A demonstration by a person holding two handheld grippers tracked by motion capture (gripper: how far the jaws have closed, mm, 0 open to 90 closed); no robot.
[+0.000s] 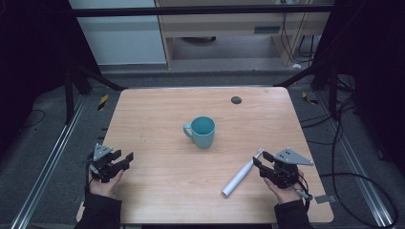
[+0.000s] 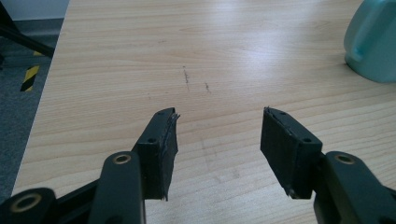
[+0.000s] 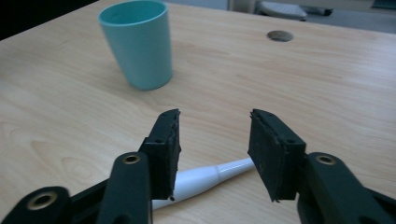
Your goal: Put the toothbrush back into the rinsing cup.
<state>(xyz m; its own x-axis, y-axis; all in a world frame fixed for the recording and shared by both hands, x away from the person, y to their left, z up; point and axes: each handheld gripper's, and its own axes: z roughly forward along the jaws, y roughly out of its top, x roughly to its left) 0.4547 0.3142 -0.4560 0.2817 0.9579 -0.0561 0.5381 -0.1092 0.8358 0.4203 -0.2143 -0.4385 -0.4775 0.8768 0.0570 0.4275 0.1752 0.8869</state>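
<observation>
Here, right gripper (image 3: 212, 156) jaws apart, nothing clamped; white toothbrush (image 3: 205, 179) lies on the bench (image 1: 157, 124) just beneath and between them, no pad pressing it. Teal cup (image 3: 140, 44) stands beyond. Left gripper (image 2: 217, 151) jaws apart, empty, over bare wood.

Light wooden table (image 1: 157, 109), rounded corners, faint scratches on the surface ahead of the left tongs. Small dark round cable port (image 1: 236, 100) set in the top, far ahead of the right tongs. Grey floor (image 1: 43, 143) around the table; metal rails (image 1: 52, 157) run along it outward of either tongs. Yellow-black hazard tape (image 1: 102, 101) on the floor, ahead and outward of the left tongs. Beyond the table's far edge, a white panel (image 1: 119, 36) and pale wooden furniture (image 1: 224, 28). Black cables (image 1: 344, 143) on the floor outward of the right tongs. Both sides of the room dark.
</observation>
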